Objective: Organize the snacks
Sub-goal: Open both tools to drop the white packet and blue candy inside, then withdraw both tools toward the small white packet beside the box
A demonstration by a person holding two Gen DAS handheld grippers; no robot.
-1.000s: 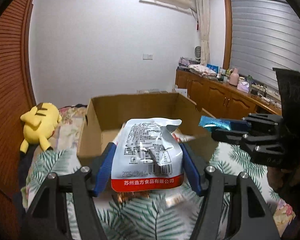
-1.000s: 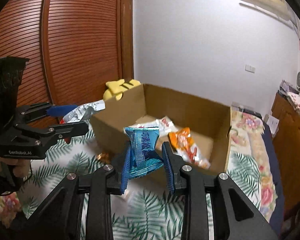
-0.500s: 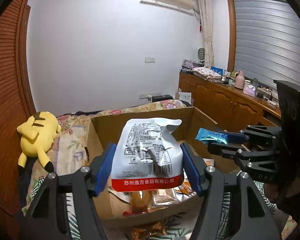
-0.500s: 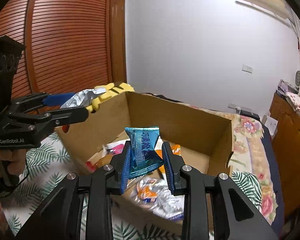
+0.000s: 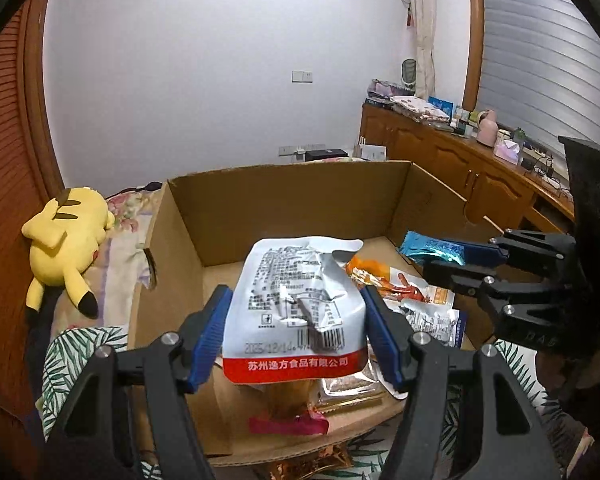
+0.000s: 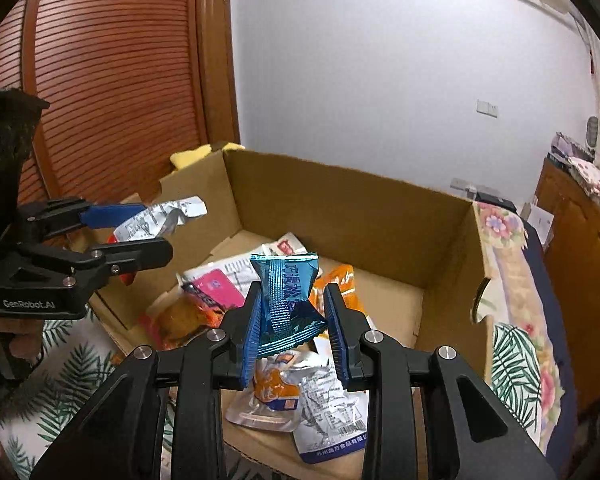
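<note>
My left gripper (image 5: 295, 336) is shut on a silver snack bag with a red band (image 5: 295, 308) and holds it above the open cardboard box (image 5: 283, 196). My right gripper (image 6: 293, 330) is shut on a blue foil snack packet (image 6: 285, 300), also over the box (image 6: 340, 208). Several snack packets (image 6: 275, 392) lie on the box floor. In the left wrist view the right gripper (image 5: 452, 258) shows at the right with the blue packet (image 5: 432, 248). In the right wrist view the left gripper (image 6: 139, 232) shows at the left with the silver bag (image 6: 159, 220).
The box stands on a bed with a leaf-print cover (image 6: 59, 384). A yellow plush toy (image 5: 65, 240) lies left of the box by the wooden wardrobe (image 6: 111, 72). A wooden sideboard (image 5: 460, 168) with clutter runs along the right wall.
Both grippers have moved forward from in front of the box to above its inside, each still holding its packet. The box floor and its snacks have come into view.
</note>
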